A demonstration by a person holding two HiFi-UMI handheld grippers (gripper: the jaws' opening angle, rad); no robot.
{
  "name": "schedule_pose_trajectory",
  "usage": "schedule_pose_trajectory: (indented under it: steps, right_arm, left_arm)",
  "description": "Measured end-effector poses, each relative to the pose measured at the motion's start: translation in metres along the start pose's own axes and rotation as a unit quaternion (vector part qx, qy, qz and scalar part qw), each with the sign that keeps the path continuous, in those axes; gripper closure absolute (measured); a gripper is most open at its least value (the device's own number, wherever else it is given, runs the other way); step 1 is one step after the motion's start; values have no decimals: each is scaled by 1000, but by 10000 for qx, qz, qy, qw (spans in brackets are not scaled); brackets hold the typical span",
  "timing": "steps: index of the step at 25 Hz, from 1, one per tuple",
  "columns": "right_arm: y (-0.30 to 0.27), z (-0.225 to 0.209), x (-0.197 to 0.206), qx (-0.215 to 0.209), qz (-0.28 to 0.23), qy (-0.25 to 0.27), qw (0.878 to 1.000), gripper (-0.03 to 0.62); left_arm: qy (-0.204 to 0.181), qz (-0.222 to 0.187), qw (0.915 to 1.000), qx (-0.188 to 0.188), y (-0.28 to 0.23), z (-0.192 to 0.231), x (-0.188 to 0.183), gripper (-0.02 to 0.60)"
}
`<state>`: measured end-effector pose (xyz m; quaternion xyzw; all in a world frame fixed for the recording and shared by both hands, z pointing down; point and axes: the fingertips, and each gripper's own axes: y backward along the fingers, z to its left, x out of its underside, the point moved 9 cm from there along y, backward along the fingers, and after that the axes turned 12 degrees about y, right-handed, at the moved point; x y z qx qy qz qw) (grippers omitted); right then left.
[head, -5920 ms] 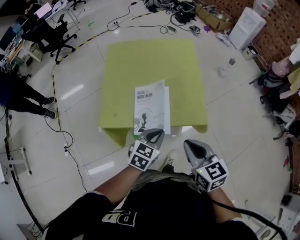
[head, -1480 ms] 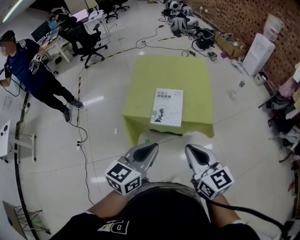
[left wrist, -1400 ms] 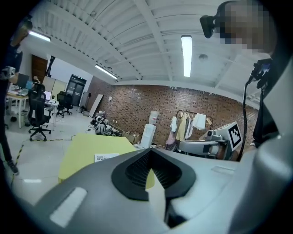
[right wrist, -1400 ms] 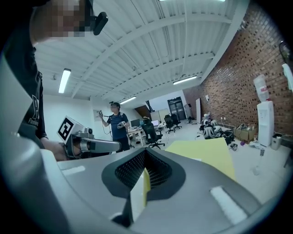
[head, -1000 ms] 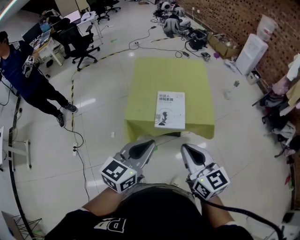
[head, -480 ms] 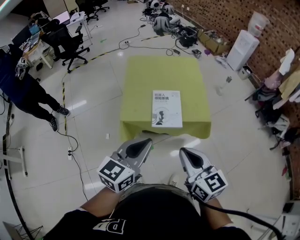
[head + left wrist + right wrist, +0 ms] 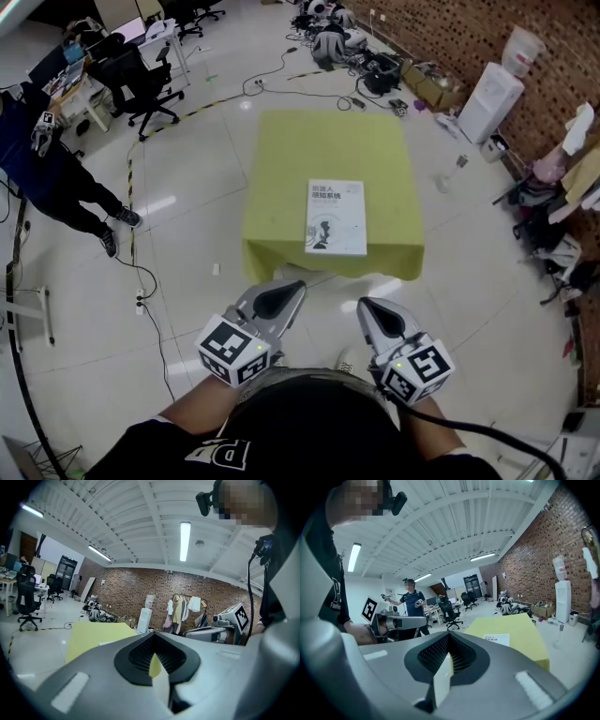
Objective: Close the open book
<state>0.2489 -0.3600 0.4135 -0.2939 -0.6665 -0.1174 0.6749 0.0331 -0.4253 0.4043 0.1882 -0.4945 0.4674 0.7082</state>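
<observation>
Brick wall (image 7: pixel 441 28) bounds a glossy pale floor (image 7: pixel 187 187) with office chairs (image 7: pixel 131 75)

A table (image 7: pixel 323 150) draped in yellow-green cloth stands on a glossy white floor (image 7: pixel 187 169). A person (image 7: pixel 47 169) in dark clothes stands at left near office chairs (image 7: pixel 131 75). A water dispenser (image 7: pixel 489 94) sits by the brick wall (image 7: pixel 450 33), and cables (image 7: pixel 150 314) trail across the tiles.
</observation>
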Motion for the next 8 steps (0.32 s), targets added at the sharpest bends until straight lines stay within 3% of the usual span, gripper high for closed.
schedule_pose_trajectory:
  steps: [8]
  right_arm:
    - [4, -6, -3, -79, -22, 65, 9999, 588]
  left_arm:
    - [-73, -16, 10000, 20, -6, -8, -2, 574]
